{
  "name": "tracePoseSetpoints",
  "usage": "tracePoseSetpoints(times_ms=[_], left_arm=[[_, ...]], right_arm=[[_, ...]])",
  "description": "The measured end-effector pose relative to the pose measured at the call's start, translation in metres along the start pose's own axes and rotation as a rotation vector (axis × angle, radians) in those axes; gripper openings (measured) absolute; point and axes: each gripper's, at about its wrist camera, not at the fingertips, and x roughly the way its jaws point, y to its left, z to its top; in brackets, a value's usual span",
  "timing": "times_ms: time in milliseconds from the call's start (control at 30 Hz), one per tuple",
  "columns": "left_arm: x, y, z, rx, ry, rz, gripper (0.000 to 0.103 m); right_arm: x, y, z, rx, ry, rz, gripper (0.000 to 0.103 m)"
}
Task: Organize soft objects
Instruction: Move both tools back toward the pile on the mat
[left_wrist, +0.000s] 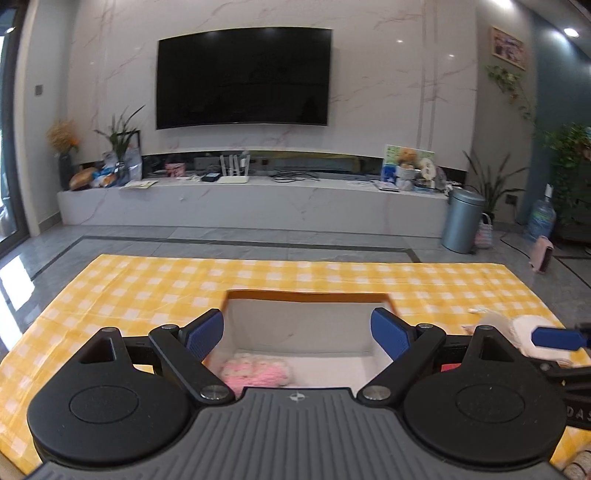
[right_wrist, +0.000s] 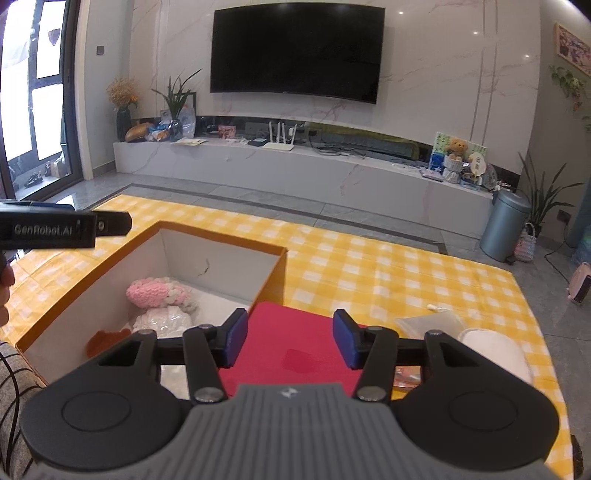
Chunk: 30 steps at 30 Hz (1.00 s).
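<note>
Both tongs (left_wrist: 297, 334) (right_wrist: 290, 339) hover agape, tilted downward.

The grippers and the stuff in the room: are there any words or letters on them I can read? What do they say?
"GenRobot.AI": on the side of the left gripper, seen from the right wrist view.
"DA": partial letters, cut off by the picture's edge, on the right gripper in the left wrist view.
Picture board with a teddy bear on the TV shelf: its print is too small to read.

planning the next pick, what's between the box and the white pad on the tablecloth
In the right wrist view, a flat red item lies between the box and the white pad, under the open right gripper.
</note>
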Motion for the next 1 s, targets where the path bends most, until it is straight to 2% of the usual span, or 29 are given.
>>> tracePoseSetpoints(times_ms=[67, 233, 333, 533, 767, 1000], left_arm=[[-0.003, -0.012, -0.001, 0.015, 0.003, -0.018, 0.103], [-0.008, -0.04, -0.004, 0.075, 0.011, -0.058, 0.103], [-0.009, -0.055, -0.005, 0.112, 0.042, -0.088, 0.103], [-0.018, -0.08, -0.009, 0.142, 0.06, -0.16, 0.103], [-0.021, -0.109, -0.008, 0.146, 0.088, -0.259, 0.103], [-0.006, -0.151, -0.02, 0.258, 0.123, -0.326, 0.103]], right_arm=[[-0.008, -0.008, 0.0, 0.013, -0.004, -0.009, 0.059], [-0.032, -0.031, -0.004, 0.046, -0.039, -0.058, 0.06], [-0.044, -0.048, -0.008, 0.076, -0.053, -0.081, 0.064], [-0.062, -0.085, -0.019, 0.134, -0.059, -0.169, 0.066], [-0.076, -0.125, -0.035, 0.211, -0.048, -0.252, 0.071], [-0.074, -0.159, -0.051, 0.284, 0.001, -0.321, 0.071]])
